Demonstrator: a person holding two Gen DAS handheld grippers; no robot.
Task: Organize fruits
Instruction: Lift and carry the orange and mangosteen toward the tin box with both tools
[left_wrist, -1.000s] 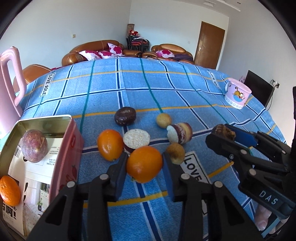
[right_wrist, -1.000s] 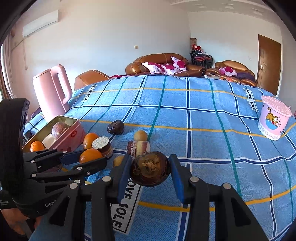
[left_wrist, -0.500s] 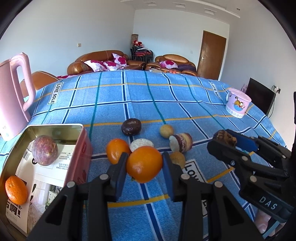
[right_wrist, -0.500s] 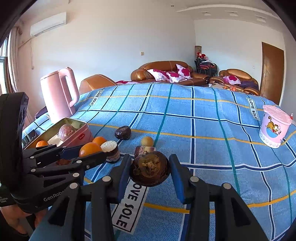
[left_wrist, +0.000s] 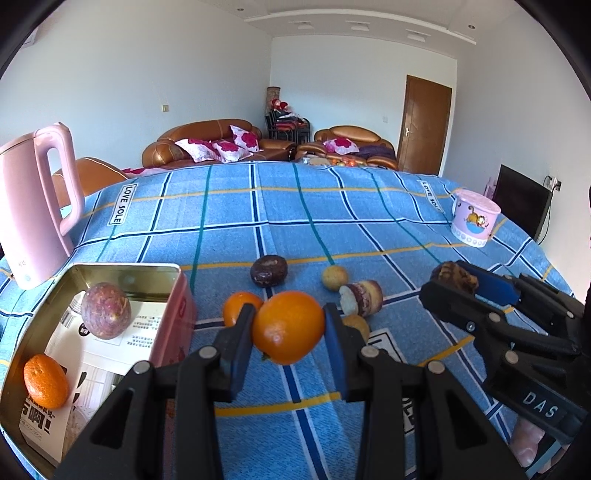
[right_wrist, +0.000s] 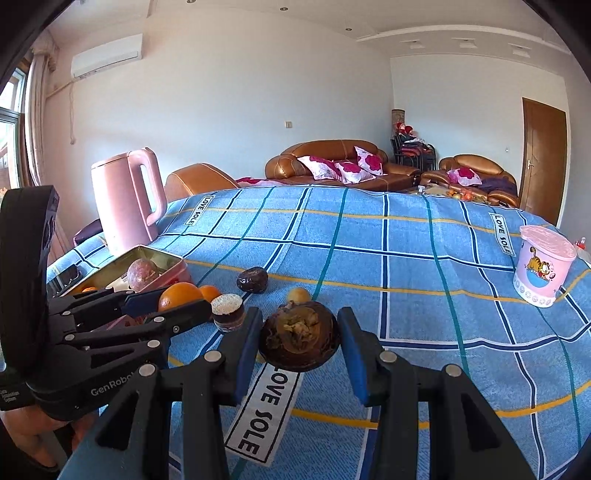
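My left gripper (left_wrist: 289, 332) is shut on an orange (left_wrist: 288, 326) and holds it above the blue checked cloth, right of the open pink tin (left_wrist: 173, 317). The tin holds a purple passion fruit (left_wrist: 106, 310) and a small orange (left_wrist: 45, 380). My right gripper (right_wrist: 300, 341) is shut on a dark brown mangosteen half (right_wrist: 298, 340), held above the cloth. On the cloth lie another orange (left_wrist: 236, 306), a dark passion fruit (left_wrist: 269, 270), a small yellow fruit (left_wrist: 334, 277), a cut mangosteen piece (left_wrist: 362, 297) and another cut half (right_wrist: 229, 312).
A pink kettle (left_wrist: 35, 206) stands at the far left behind the tin. A pink cartoon cup (left_wrist: 474, 218) stands at the far right. Brown sofas (left_wrist: 207, 147) and a door (left_wrist: 424, 122) are beyond the table.
Both grippers have risen and tilted up with their fruit still held; the table fruits and tin now sit lower and farther in both views.
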